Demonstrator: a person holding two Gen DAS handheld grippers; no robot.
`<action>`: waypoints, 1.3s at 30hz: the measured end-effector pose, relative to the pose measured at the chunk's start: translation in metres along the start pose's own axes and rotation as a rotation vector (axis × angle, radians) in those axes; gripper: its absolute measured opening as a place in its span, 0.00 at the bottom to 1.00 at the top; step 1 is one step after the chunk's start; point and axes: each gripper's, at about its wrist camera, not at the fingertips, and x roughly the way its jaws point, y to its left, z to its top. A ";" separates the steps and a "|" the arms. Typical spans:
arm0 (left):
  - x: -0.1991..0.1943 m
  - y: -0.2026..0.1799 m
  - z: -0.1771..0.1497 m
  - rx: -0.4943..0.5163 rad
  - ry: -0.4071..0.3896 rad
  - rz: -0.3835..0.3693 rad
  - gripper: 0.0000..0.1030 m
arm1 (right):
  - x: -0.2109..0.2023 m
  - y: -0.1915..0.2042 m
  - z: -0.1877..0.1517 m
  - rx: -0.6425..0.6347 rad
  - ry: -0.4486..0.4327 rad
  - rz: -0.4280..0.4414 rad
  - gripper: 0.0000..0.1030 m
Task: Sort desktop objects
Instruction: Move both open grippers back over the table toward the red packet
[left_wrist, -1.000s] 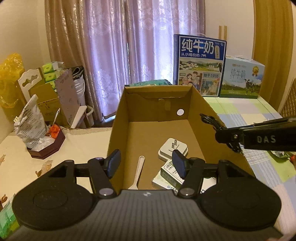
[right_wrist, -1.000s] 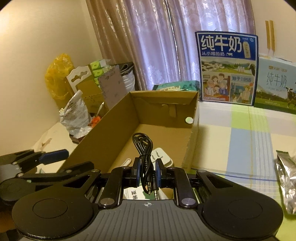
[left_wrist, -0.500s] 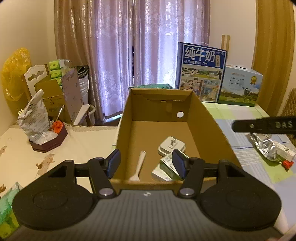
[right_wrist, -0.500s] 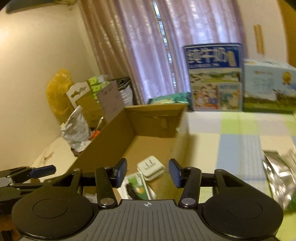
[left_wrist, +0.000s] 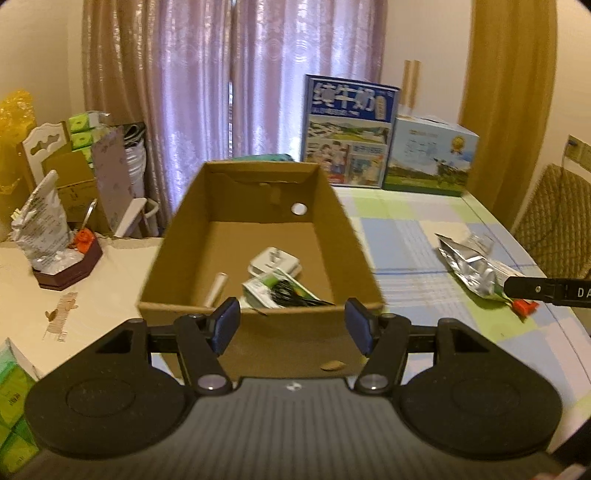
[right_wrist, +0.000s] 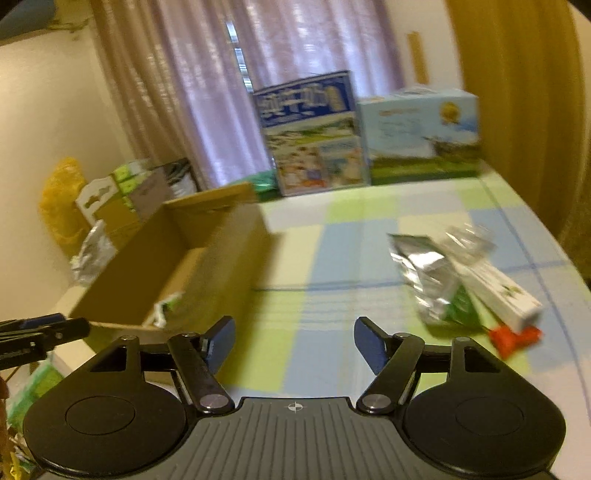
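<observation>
Right gripper (right_wrist: 294, 345): jaws wide apart, empty, over bare checked tablecloth (right_wrist: 332, 258). Left gripper (left_wrist: 291, 325): jaws spread, empty, at near wall of cardboard box (left_wrist: 258, 343).

Remaining items lie right of the box: foil pouch (right_wrist: 428, 277), white carton (right_wrist: 498, 295) on it, red piece (right_wrist: 513, 338) beside.

Judgement: pouch light, crinkly, slippery; pinch a flat edge. Carton stiff; grip across its narrow sides. Open cloth allows approach; table edge is near.
</observation>
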 end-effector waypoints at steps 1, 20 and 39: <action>-0.001 -0.005 -0.001 0.004 0.003 -0.007 0.56 | -0.005 -0.007 -0.002 0.014 0.002 -0.010 0.68; 0.001 -0.083 -0.025 0.060 0.049 -0.124 0.76 | -0.060 -0.086 -0.028 0.103 -0.001 -0.148 0.95; 0.059 -0.167 -0.026 0.146 0.145 -0.257 0.97 | -0.065 -0.167 -0.037 0.153 0.012 -0.258 0.98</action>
